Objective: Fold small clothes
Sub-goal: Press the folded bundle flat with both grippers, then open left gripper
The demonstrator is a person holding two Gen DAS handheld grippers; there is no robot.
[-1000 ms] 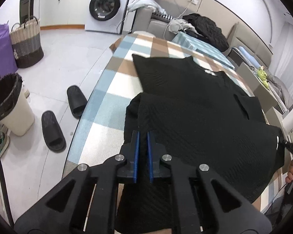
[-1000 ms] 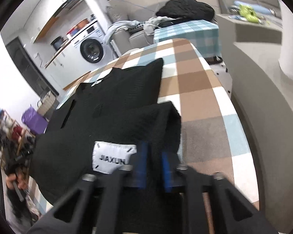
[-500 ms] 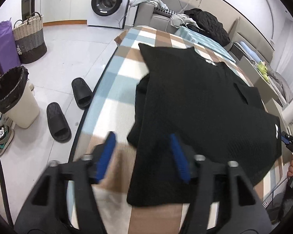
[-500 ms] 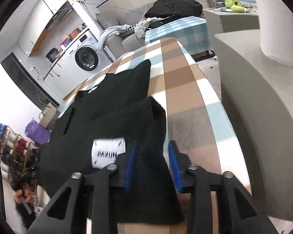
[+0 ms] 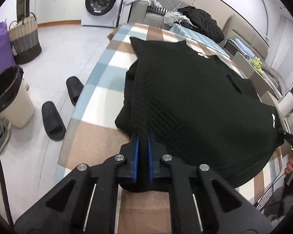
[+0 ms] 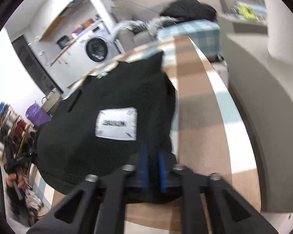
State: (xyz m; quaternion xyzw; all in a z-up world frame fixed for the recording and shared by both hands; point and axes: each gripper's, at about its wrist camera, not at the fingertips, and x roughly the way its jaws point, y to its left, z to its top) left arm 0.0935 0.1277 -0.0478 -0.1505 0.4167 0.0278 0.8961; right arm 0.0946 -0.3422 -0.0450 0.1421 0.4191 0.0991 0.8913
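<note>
A black knit garment [image 5: 195, 101] lies folded over itself on the plaid-covered table [image 5: 99, 136]. My left gripper [image 5: 143, 136] is closing tight on the garment's near left edge, with black fabric pinched between its blue pads. In the right wrist view, which is blurred, the same garment [image 6: 107, 89] shows a white label [image 6: 116, 123]. My right gripper [image 6: 153, 150] is closing on the near right edge, fabric between its pads. The right gripper [image 5: 289, 136] and the hand holding it also show at the left wrist view's far right.
Two black slippers [image 5: 53, 120] lie on the floor left of the table, beside a lined bin [image 5: 11, 101] and a woven basket [image 5: 24, 39]. A washing machine [image 5: 102, 2] and a sofa with a dark jacket [image 5: 203, 22] stand behind. A grey counter [image 6: 263, 117] borders the table's right side.
Both grippers let go of the fold they were holding, opened, drew back toward the near edge and closed on the fabric again. The folded part now rests on the garment.
</note>
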